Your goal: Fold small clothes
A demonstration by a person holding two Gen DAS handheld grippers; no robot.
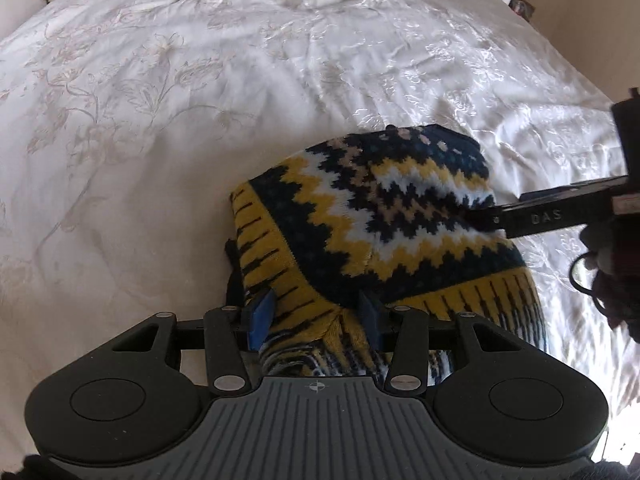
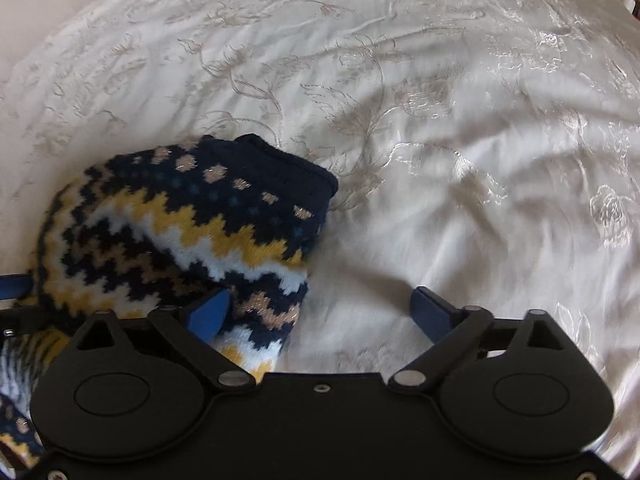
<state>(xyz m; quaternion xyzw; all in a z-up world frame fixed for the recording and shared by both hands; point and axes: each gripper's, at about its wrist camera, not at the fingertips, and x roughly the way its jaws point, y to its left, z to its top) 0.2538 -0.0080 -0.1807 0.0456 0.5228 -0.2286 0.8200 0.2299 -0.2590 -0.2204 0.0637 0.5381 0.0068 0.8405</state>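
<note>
Left gripper (image 1: 316,316) jaws narrowed on the yellow ribbed hem of the knit sweater (image 1: 384,208), bunched on the white bedspread (image 1: 160,120), long axis running away toward its navy end; right gripper (image 2: 320,312) spread wide, holding nothing, left finger against the knit.

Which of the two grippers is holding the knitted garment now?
The left gripper: its fingers are shut on the sweater hem. The right gripper is spread wide open, gripping nothing.
</note>
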